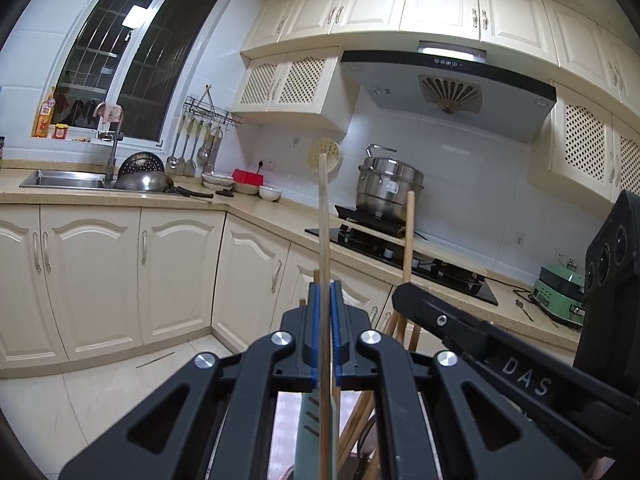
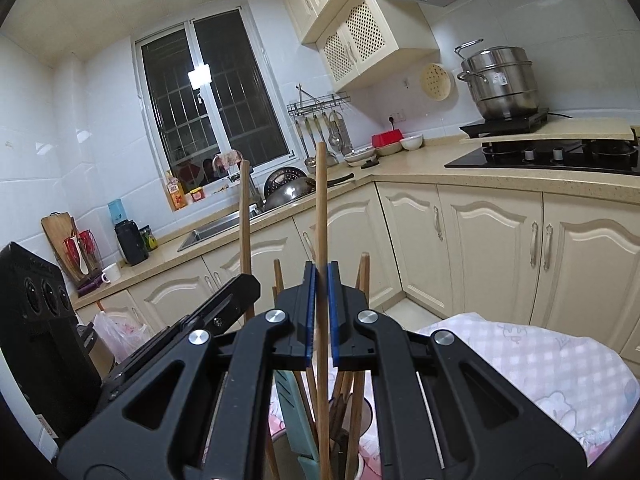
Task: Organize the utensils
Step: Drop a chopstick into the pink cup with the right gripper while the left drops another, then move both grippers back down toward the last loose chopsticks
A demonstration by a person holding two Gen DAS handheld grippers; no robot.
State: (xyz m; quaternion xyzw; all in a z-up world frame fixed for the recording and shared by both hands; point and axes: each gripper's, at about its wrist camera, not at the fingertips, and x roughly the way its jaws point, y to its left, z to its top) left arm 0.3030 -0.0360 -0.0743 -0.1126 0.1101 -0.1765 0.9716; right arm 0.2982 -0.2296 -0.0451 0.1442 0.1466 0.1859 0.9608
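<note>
left gripper (image 1: 325, 300) clamps pale chopstick (image 1: 323, 216) upright | right gripper (image 2: 320, 280) clamps brown chopstick (image 2: 321, 208) | holder (image 2: 296, 420) at 6 o'clock under both | lower straight, tips inside, then release

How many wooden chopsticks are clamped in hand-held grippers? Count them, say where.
2. A pale wooden chopstick stands upright in the left hand-held gripper; a darker brown wooden chopstick in the right hand-held gripper. Loose chopsticks below are partly hidden.
</note>
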